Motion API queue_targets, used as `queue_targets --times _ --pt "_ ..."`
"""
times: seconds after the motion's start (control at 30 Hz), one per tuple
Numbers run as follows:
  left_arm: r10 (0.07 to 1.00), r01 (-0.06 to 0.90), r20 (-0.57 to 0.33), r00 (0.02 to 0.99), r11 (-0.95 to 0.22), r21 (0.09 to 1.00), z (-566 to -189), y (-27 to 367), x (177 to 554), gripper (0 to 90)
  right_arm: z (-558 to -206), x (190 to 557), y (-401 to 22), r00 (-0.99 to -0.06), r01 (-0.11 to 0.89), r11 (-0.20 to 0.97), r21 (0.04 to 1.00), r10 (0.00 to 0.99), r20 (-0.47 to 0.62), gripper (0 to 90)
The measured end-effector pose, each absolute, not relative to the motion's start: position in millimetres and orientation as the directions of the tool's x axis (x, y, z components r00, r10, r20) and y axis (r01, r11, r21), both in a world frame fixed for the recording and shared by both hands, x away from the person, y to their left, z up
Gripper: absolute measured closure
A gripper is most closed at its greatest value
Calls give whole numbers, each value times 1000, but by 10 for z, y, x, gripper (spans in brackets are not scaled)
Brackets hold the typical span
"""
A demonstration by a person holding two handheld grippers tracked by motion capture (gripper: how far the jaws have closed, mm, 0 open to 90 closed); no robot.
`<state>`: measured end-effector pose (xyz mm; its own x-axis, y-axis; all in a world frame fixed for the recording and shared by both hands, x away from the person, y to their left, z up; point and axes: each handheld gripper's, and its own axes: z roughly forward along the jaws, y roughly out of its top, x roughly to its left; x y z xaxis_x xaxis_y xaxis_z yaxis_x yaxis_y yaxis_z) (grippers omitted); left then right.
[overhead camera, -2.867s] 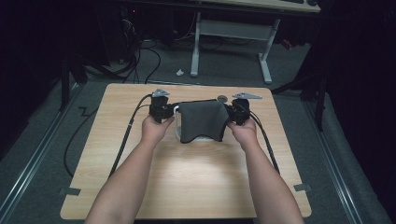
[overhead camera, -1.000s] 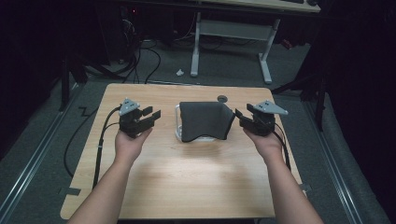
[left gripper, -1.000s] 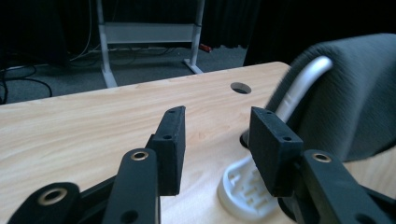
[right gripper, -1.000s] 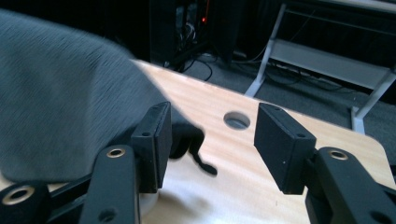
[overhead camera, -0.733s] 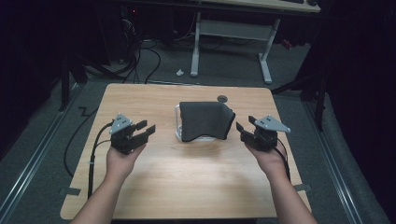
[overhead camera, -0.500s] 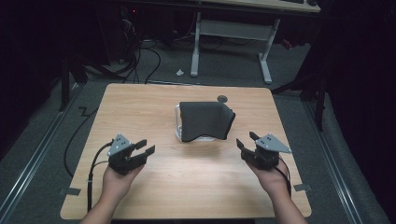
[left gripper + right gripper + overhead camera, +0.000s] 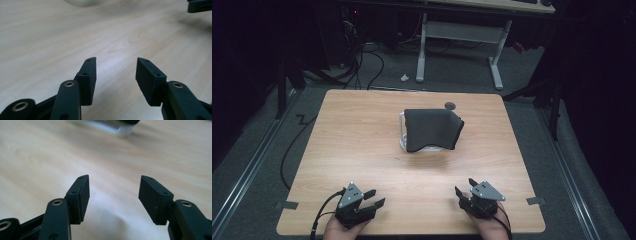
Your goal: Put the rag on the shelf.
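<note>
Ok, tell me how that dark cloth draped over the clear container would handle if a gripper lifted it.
The dark cloth drapes over the clear container, so it is probably floppy and light. Its overhanging edges would likely sag, and it could drag the container.

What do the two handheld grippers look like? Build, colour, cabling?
Both are black, two-jaw units. The left gripper and right gripper each carry a grey three-cornered plate on top and trail a black cable. In the gripper views the jaws are flat black blocks with small screw holes, on black links with brass-coloured pivot bushings. No sleeves or gloves show on the hands.
</note>
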<state>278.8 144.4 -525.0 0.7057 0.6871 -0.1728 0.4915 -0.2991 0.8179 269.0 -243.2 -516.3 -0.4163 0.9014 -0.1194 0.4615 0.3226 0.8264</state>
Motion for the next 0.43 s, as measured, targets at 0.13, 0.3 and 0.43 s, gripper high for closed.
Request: queue_targets --times 0.13,0.3,0.43 --pt "675 448 -107 730 -356 820 -5263 1337 2830 504 -5214 2673 -2410 -438 454 380 806 883 -170 417" --pt "675 459 -118 728 -353 815 -5282 1361 2841 501 -5252 2729 -2408 -438 473 373 798 886 -154 417" --pt "682 460 -126 720 -334 823 -5252 1416 2824 502 -5265 2726 -2423 -438 480 373 794 886 -151 418"
